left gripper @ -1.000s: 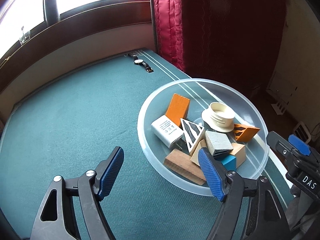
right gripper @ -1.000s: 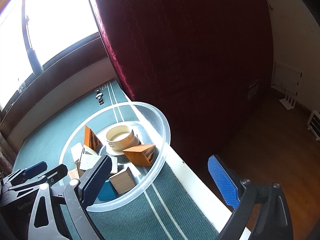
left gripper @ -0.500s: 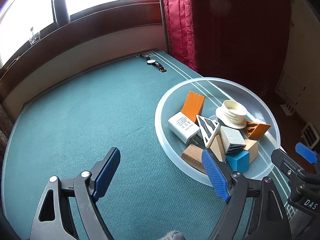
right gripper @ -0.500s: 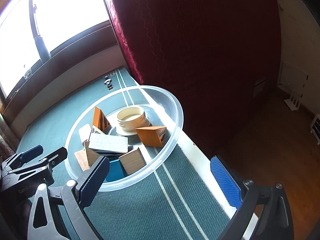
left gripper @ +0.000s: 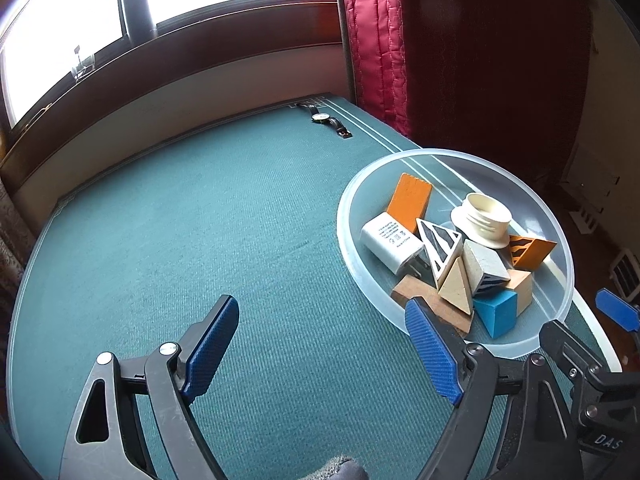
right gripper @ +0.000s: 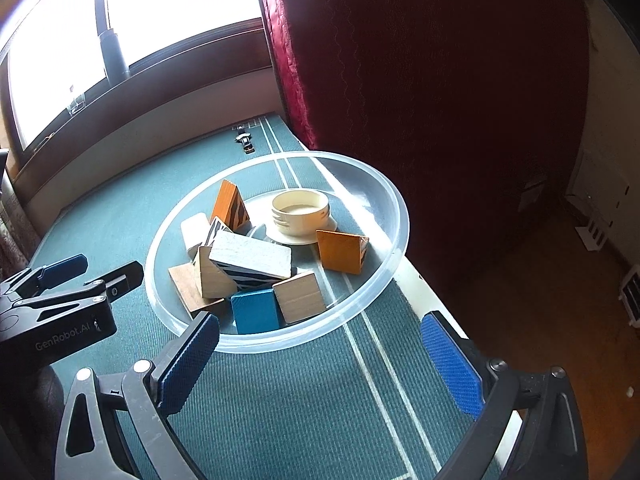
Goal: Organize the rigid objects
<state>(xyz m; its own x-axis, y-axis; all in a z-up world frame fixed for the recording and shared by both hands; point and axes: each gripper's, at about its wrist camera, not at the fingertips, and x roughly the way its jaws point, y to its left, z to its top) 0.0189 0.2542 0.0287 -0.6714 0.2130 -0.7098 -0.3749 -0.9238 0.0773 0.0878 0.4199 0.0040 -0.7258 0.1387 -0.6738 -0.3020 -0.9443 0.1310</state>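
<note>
Both grippers have backed off a bit, left gripper (left gripper: 324, 344) and right gripper (right gripper: 320, 354) jaws wide apart holding nothing, with the clear bowl (right gripper: 384, 284) of blocks (right gripper: 256, 260) now farther away, near the table's right edge.

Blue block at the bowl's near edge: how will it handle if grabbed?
The blue block looks like rigid painted wood, so it likely won't flex. Flat faces suggest a stable pinch and no rolling. A tan block leans against it and may shift when lifted.

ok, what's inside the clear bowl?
The clear bowl holds a cream ring, a white charger, a blue block, and orange, striped and plain wooden blocks, piled. Anything beneath the pile is hidden.
</note>
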